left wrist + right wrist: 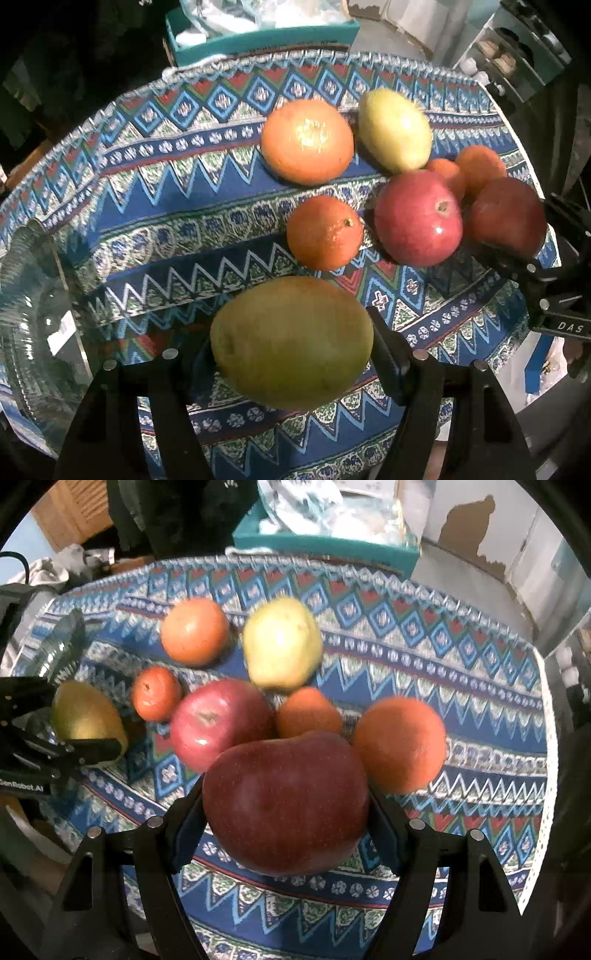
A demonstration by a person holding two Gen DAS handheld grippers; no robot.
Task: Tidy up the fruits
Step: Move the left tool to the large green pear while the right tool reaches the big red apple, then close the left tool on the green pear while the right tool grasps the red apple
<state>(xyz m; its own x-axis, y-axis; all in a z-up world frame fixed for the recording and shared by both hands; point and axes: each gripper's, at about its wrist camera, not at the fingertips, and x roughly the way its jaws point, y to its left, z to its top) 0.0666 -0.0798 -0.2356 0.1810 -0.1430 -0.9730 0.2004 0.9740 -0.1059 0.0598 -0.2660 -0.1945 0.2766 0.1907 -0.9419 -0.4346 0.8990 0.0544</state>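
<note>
Left wrist view, left to right. Clear ribbed glass bowl (pixel 26 325) sits at the far left edge of the counter (pixel 166 206), which is covered in a blue, red and white zigzag-patterned cloth. The left claw (pixel 291 358) points steeply down at the counter; its two black fingers (pixel 388 354) press on either side of a large green-yellow mango (pixel 291 343), so the claw holds the mango at a middling width. The mango appears slightly above the cloth, though contact cannot be ruled out.

Beyond it, loose on the cloth: a small orange tangerine with stem dimple (pixel 324 232), a large round orange (pixel 307 141), a pale yellow-green pear (pixel 394 130), a pink-red apple (pixel 418 218), and two small oranges (pixel 480 166) partly hidden behind the apples.

At the right edge the right claw (pixel 517 254) grips a dark red apple (pixel 506 216). White letters "DAS" are legible on its black body.

Right wrist view, left to right. The left claw (pixel 70 734) enters from the left edge, closed around the mango (pixel 86 716); partial white lettering reading "GenRobot.AI" shows on its body. The right claw (pixel 286 812) also points steeply down, black fingers (pixel 184 830) clamped on both flanks of the dark red apple (pixel 286 801), which fills the lower centre. The pink-red apple (pixel 221 723) lies just behind it.

A teal tray (pixel 325 550) of clear plastic bags sits past the counter's far edge.
</note>
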